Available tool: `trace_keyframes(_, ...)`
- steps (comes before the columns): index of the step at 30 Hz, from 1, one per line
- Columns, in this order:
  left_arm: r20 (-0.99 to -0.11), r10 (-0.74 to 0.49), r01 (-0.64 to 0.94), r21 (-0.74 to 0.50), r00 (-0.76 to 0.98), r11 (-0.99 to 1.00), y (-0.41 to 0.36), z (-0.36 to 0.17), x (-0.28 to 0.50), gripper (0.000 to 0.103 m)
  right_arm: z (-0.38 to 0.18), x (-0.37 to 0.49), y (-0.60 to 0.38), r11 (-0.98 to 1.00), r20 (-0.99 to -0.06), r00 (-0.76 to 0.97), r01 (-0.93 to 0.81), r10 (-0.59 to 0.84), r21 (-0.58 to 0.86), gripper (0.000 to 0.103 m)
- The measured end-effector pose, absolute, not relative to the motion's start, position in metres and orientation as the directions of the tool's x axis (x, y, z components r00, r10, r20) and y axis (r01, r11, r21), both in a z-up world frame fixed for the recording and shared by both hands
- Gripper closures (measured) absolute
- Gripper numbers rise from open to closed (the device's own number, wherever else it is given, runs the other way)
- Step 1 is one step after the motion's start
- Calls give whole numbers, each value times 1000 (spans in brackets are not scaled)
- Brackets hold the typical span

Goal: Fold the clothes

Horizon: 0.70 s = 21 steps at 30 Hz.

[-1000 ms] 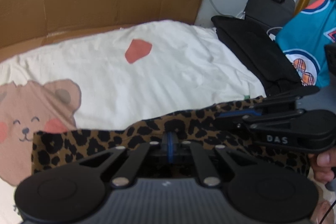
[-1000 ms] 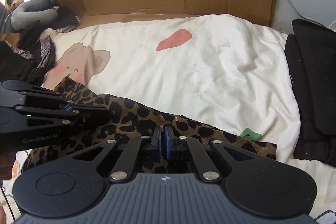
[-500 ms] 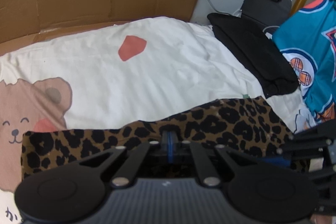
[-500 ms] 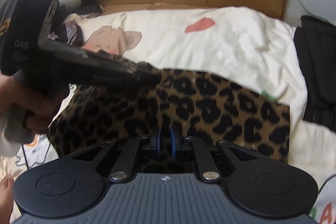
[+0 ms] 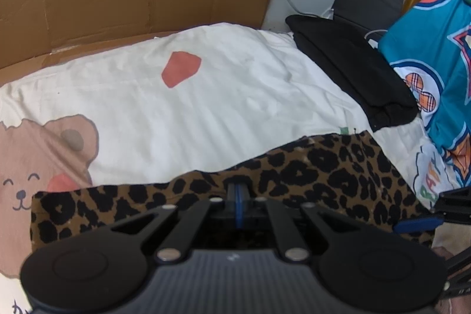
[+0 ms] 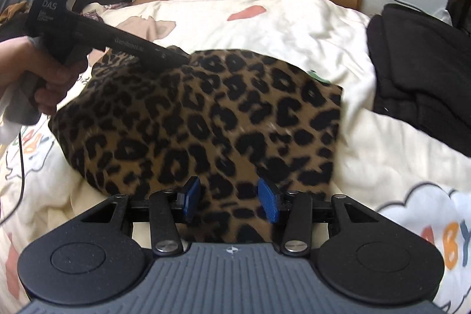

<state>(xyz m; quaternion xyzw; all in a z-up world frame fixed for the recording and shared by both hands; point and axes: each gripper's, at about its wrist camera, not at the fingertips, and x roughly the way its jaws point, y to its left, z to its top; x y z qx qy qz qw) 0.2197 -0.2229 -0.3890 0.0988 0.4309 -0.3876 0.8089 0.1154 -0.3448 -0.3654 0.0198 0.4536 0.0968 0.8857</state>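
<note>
My left tongs [image 5: 239,197] are clenched on the leopard-print cloth [image 6: 206,119], pinching its edge low in the centre of the left wrist frame; in the right wrist view those same tongs reach in from the upper left, held by a hand [image 6: 44,78], and bite the cloth's far left corner. My right tongs [image 6: 231,203] are released, blue pads [image 6: 268,203] spread wide, with the cloth's near edge lying between them but not gripped.

The cloth lies on the bed [image 6: 294,28], in the middle of the right wrist frame, spread as a rough rectangle on the cream sheet with the bear print [image 5: 38,161]. A black garment [image 6: 421,72] sits folded at the right of the frame, just beside it but apart.

I judge I am in the middle of a fold on this piece: one side held, the other let go. The cloth is blurred, so I can't say for sure how many layers it has. The next move depends on that; either way, the left tongs need to hold the corner flat and square to the far edge, and the right tongs must close only on cloth, not on the sheet beneath.
</note>
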Motion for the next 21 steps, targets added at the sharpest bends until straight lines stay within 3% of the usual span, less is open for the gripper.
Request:
trace_keyframes(5,-769,-543,713,-168,337,681,-222,-387,217,100,-365,101,-346,982,-808,568,-179,158,67,53)
trace_keyframes(15,-745,-555,693,-176,370,699,-213,-369,206,100,-374,101,-357,988,-814,559,-98,156,123,53)
trace_keyframes(18,-737,-558,688,-179,380,704,-210,-363,202,83,-374,101,-357,988,-813,561,-91,155,126,53)
trace_keyframes(21,-727,-565,705,-159,390,691,-204,-353,185,78,-374,100,-355,988,-812,563,-86,152,125,53)
